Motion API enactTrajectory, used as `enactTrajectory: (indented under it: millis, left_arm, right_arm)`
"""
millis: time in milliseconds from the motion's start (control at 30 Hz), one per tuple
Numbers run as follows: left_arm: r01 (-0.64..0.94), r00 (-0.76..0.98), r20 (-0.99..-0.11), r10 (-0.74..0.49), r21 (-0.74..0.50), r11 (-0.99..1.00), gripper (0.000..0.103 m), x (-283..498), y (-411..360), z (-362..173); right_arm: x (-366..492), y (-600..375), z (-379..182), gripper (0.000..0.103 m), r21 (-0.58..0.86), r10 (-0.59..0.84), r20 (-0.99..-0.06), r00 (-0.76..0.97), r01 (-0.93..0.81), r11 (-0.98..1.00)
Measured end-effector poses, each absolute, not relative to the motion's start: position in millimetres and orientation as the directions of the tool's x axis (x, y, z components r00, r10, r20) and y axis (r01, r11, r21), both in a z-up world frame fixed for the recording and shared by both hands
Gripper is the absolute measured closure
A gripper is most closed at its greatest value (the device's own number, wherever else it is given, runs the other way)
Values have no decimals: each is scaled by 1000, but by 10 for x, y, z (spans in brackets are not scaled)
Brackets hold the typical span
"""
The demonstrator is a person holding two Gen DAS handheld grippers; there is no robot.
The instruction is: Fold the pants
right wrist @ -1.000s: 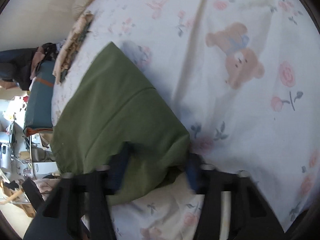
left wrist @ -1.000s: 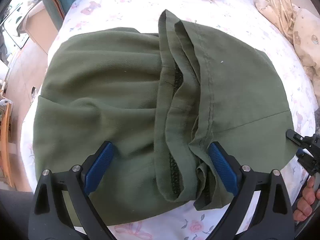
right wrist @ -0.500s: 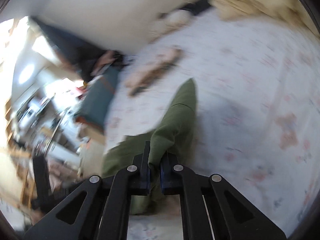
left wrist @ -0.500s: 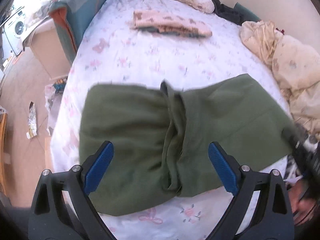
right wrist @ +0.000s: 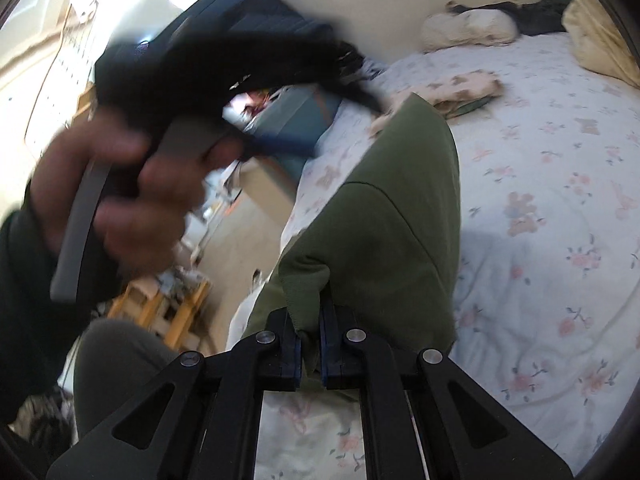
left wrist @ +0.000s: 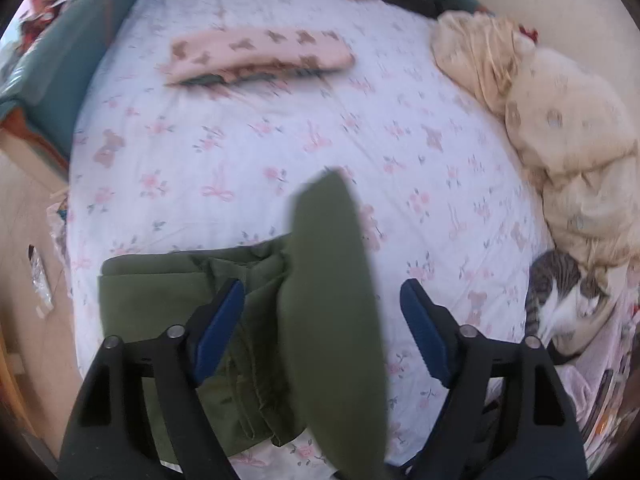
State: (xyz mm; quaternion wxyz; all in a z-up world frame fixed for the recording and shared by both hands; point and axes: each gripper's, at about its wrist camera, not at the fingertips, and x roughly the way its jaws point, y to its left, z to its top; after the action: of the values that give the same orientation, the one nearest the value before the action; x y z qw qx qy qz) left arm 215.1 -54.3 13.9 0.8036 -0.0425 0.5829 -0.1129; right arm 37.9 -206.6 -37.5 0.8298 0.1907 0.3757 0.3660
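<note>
The olive green pants lie partly folded near the front edge of the bed. One flap of them is lifted and stands on edge, blurred. My left gripper is open and empty above the pants, its blue pads on either side of the lifted flap. My right gripper is shut on an edge of the pants and holds that part up off the bed. The left gripper and the hand on it show blurred in the right wrist view.
The bed has a white floral sheet. A folded pink bear-print garment lies at the far side. A cream duvet is heaped on the right, with a tabby cat beside it. The floor drops off on the left.
My right gripper closed on the pants' right edge and lifted it up and over toward the left. My left gripper rose away from the pants, staying open.
</note>
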Motion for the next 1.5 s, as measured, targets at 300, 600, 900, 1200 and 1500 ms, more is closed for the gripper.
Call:
enactTrajectory:
  millis: [300,600,900,1200,1500]
  left_arm:
    - [141,309,-931,-193,-156,978,97,2184,-249,75]
    - [92,339,-928,-153,-129,987,99,2022,801,48]
    - [-35,329,-938,-111,-130,991,100,1961,1784,-470]
    - [-55,271,-954,-127,-147,988,100,1945,1981,-734]
    - [-63,216,-962,168,158,985,74,1879,1925,-956]
  right_arm:
    - [338,-1906,-429,97,592,785,-481,390,-516,619]
    - [443,-1033,-564,97,655,830,-501,245,-519,548]
    - [398,2,-819,89,578,745,-658,110,-560,593]
    - [835,-901,-572,89,479,652,-686,323,-474,739]
    - [1097,-601,-1304,92,416,525,-808,268,-371,830]
